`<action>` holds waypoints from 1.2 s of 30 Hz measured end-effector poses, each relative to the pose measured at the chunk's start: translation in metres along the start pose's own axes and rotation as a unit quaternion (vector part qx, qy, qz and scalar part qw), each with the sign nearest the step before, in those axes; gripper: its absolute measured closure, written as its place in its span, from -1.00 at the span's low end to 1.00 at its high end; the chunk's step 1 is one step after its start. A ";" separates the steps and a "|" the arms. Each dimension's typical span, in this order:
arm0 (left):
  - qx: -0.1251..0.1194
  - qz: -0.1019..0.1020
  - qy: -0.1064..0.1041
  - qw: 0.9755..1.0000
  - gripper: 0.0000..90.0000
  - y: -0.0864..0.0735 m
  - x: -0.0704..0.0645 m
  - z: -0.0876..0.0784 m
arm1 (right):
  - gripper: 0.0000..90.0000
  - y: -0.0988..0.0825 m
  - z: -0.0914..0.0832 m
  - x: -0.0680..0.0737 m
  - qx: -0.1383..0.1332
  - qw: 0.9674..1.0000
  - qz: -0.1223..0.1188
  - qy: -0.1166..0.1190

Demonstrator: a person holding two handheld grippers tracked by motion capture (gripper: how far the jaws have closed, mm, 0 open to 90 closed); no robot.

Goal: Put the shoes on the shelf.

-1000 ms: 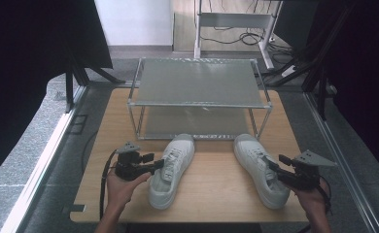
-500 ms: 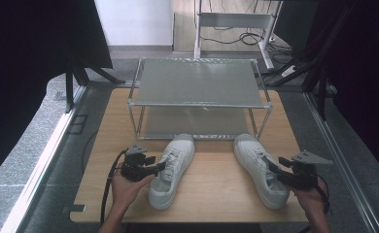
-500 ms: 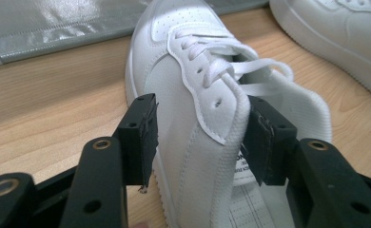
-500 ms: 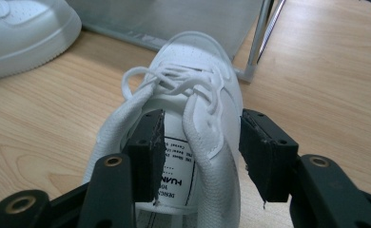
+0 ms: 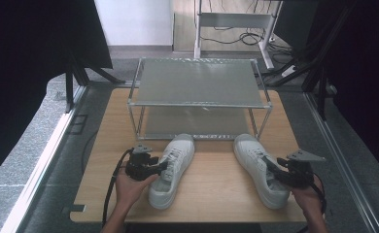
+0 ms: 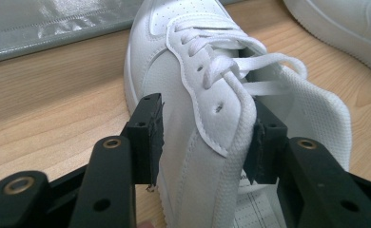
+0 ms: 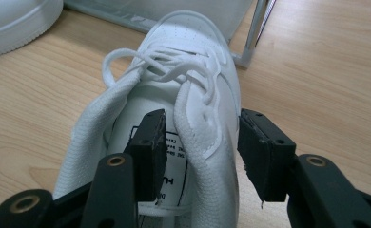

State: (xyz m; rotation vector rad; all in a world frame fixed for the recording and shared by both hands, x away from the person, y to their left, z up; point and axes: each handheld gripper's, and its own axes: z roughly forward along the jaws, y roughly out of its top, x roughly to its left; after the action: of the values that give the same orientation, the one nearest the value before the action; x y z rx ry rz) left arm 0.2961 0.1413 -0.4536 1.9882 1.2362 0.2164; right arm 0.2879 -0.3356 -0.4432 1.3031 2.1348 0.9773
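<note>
The left sneaker (image 5: 172, 170) lies on the wooden surface (image 5: 216, 194) at about 7 o'clock from the surface's middle, its toe pointing to 12 o'clock toward the wire rack (image 5: 199, 97), its laces (image 6: 207, 57) loose over the tongue. The left tongs (image 5: 157, 168) reach in from 9 o'clock and straddle the shoe's outer collar wall: in the left gripper view, 1 pad (image 6: 150, 137) sits on the outside of the leather and the other (image 6: 262, 142) inside the opening against the mesh lining; the jaws have just been closing with that wall between them, and the outer pad looks a touch short of firm contact, so a full clamp cannot be told. The right sneaker (image 5: 260, 167) lies at about 5 o'clock from the middle, toe also toward the rack, well apart from its mate. The right tongs (image 5: 275, 171) come from 3 o'clock and stand partly open around that shoe's collar wall, 1 pad (image 7: 150, 147) inside over the insole label, the other pad (image 7: 262, 152) outside and clear of the leather. A hand (image 5: 131, 187) holds the left tongs, another (image 5: 310, 196) the right. The rack's 2 mesh shelves stand at 12 o'clock.
</note>
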 end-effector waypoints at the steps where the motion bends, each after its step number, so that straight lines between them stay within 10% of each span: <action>1: 0.002 0.000 0.003 1.000 0.21 0.001 -0.001 0.001 | 0.18 0.000 0.001 0.000 0.002 1.000 0.000 -0.001; 24: 0.041 0.010 0.078 0.996 0.67 0.012 -0.006 0.028 | 0.54 0.014 0.038 -0.011 0.091 0.995 -0.026 -0.019; 36: 0.010 -0.038 0.046 0.998 0.73 0.005 0.007 0.023 | 0.90 0.010 0.047 -0.020 0.105 0.994 0.017 -0.033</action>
State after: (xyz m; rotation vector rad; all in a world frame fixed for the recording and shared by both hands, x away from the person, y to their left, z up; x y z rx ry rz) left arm 0.3151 0.1337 -0.4675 1.9642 1.3744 0.2616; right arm 0.3350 -0.3345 -0.4657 1.4536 2.2176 0.7278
